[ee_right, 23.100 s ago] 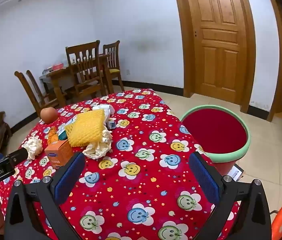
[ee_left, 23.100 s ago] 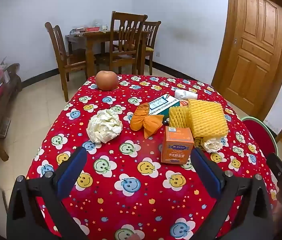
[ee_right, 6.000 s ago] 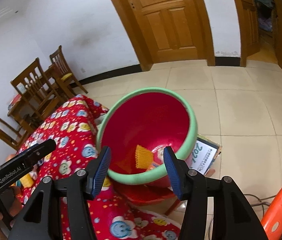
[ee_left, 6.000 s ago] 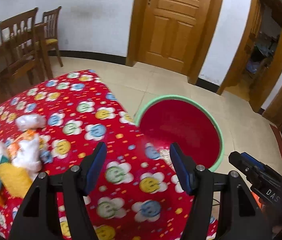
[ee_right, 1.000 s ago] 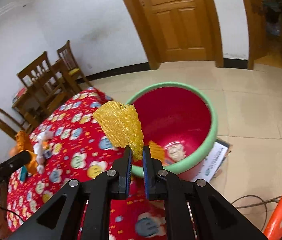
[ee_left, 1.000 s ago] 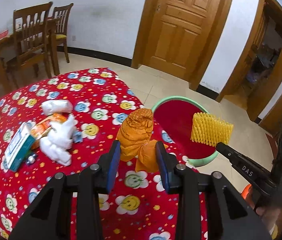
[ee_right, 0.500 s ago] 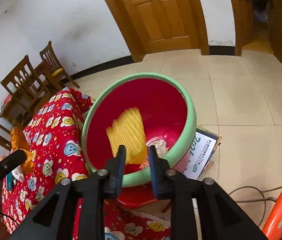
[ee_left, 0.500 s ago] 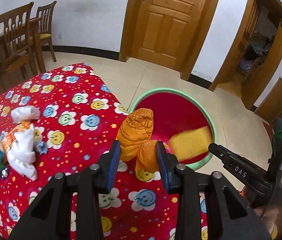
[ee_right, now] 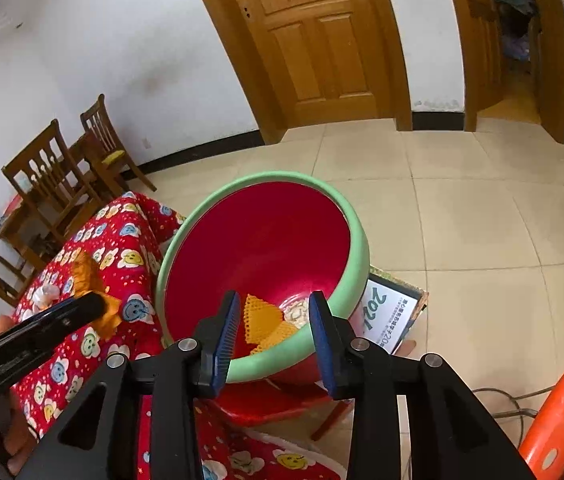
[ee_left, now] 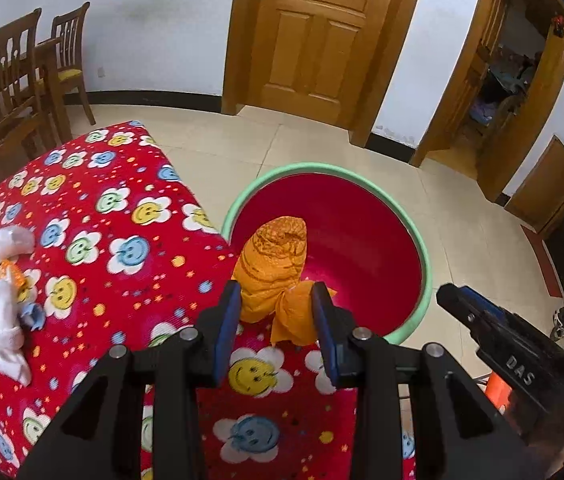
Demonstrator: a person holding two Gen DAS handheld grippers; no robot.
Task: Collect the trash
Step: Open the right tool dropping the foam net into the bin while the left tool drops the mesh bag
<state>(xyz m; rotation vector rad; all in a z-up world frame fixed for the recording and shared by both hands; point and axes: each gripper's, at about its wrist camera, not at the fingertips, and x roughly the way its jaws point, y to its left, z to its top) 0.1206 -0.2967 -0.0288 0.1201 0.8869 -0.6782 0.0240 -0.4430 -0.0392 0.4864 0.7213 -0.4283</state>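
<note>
Yellow net (ee_right: 266, 326) dropped into bin (ee_right: 356, 240) | right gripper (ee_right: 272, 326) half hides it

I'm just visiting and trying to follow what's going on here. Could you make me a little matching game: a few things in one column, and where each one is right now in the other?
Things:
1. orange crumpled bag
2. yellow foam net
3. white crumpled tissue
4. printed 2021 card

Places:
A. lying on the red smiley tablecloth
B. at the bottom of the red bin
C. on the floor beside the bin
D. clamped in the left hand-held gripper

Pairs: 1-D, 2-B, 3-A, 4-C
</note>
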